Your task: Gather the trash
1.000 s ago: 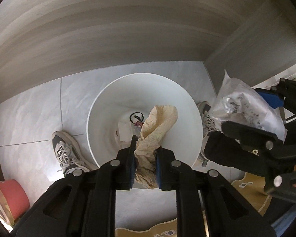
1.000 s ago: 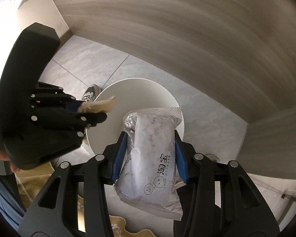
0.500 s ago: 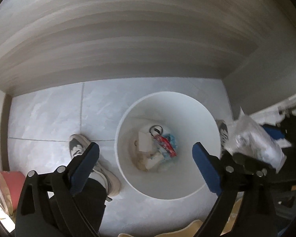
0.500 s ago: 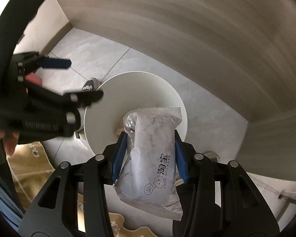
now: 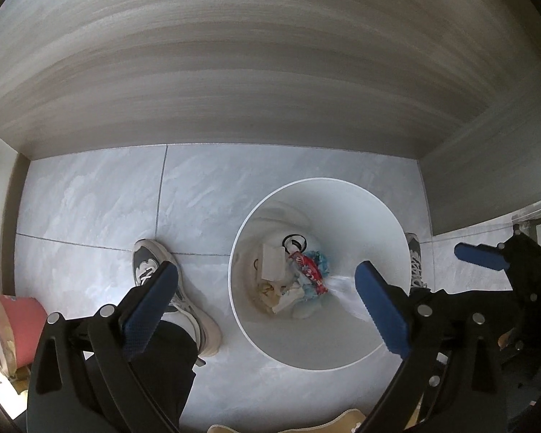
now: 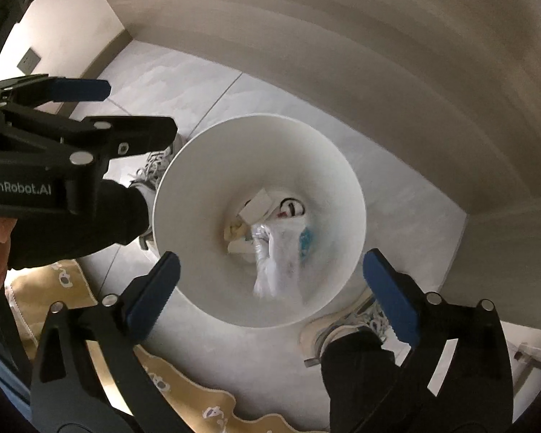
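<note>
**Both loads dropped into bin**

Since a second ago: no longer pinching the tan paper in the left gripper [image 5: 267, 310], no longer clamping the plastic pouch [image 6: 279, 258] in the right gripper [image 6: 270, 294]. Jaws of the right having just been opening, nothing now lying between its pads; left jaws likewise having spread wide within the second, standing empty.

Hovering over the white bin [image 5: 386, 223] with both tools pointing steeply down. Left gripper's blue pads [image 5: 151, 301] straddling the bin's near rim, one over a grey sneaker [image 5: 151, 263] on the tiled floor [image 5: 90, 198], the other over the bin's right side; touching nothing. Right gripper's pads [image 6: 391, 294] standing equally far apart, framing the bin's lower edge, also touching nothing.

Falling or just landing inside the bin: the pouch, blurred, stretching from the bottom heap toward the near wall. Lying at the bottom: the tan paper [image 5: 267, 294], a white card [image 5: 272, 261], a red wrapper [image 5: 308, 272], blue scraps [image 5: 319, 261].

Showing at the left of the right wrist view: the left gripper [image 6: 104, 108], side on, jaws apart. Showing at the right of the left wrist view: the right gripper [image 5: 483, 259], also side on, empty.

Lying by the feet: a tan mat [image 6: 68, 281]; standing at the left edge, a pink container [image 5: 21, 321].
</note>
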